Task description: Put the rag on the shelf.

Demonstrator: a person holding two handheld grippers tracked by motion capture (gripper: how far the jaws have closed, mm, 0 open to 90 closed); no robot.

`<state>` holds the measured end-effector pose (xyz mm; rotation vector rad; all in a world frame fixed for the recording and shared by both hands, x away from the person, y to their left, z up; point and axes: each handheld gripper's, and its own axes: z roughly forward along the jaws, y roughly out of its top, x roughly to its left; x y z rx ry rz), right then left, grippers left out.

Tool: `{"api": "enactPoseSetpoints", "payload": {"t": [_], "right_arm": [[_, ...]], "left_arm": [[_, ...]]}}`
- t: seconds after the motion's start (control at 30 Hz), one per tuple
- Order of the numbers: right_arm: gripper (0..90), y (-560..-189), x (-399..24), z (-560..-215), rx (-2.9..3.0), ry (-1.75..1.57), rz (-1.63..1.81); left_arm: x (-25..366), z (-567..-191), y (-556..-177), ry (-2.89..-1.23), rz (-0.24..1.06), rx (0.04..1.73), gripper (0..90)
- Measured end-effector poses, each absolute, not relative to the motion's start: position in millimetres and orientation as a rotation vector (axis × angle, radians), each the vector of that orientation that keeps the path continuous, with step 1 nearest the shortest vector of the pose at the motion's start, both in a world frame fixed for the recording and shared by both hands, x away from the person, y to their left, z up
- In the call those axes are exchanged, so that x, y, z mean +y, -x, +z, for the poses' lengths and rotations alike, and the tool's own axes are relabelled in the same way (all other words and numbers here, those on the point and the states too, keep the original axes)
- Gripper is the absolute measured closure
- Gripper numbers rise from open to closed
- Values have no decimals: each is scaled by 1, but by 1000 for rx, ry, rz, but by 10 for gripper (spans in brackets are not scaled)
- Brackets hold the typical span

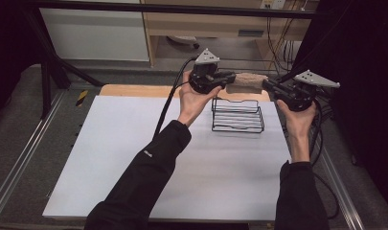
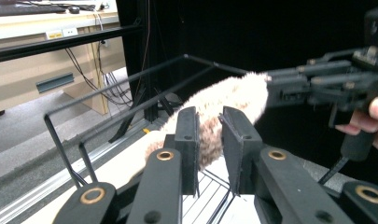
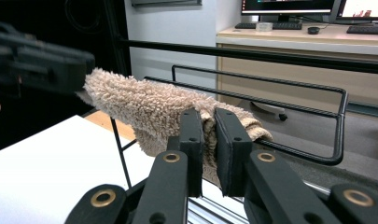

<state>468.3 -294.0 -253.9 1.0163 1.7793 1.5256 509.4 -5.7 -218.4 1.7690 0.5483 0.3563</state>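
Observation:
A beige fluffy cloth hangs stretched between my two grippers, above the back edge of a black wire rack. My left gripper holds its left end; in the left gripper view the cloth fills the gap between the pads of my left gripper. My right gripper is shut on the other end, and in the right gripper view it pinches the cloth tightly. The rack's top rails run just behind the cloth; I cannot tell whether the cloth rests on them.
The rack stands at the back right of a white table sheet with a wooden strip behind it. Metal frame rails run along the left side. Cables trail from both grippers. A wooden desk stands beyond the table.

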Motion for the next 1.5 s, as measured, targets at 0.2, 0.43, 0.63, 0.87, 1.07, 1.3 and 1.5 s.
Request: {"api": "enactPoseSetpoints", "payload": {"t": [0.2,0.43,0.63,0.87,1.07,1.3,1.5], "right_arm": [[822,-468,-294,-255,1788,-1001,1516],[811,-466,-294,-257,1801,-985,1513],[788,-465,-295,-257,1814,-973,1511],[658,-462,-291,-246,1800,-966,1522],[594,-463,-283,-234,1778,-954,1543],[821,-465,-280,-244,1841,-1007,1516],[900,-471,-286,-269,1868,-1095,1473]], "left_arm": [[-9,-209,-514,-1795,359,562,841],[-14,-221,-517,-1873,281,561,899],[-17,-228,-516,-1904,278,549,900],[-19,-232,-515,-1919,309,535,900],[-20,-238,-514,-1938,335,522,900],[-18,-246,-516,-1948,343,521,900],[-19,-251,-517,-1959,356,527,900]]}}
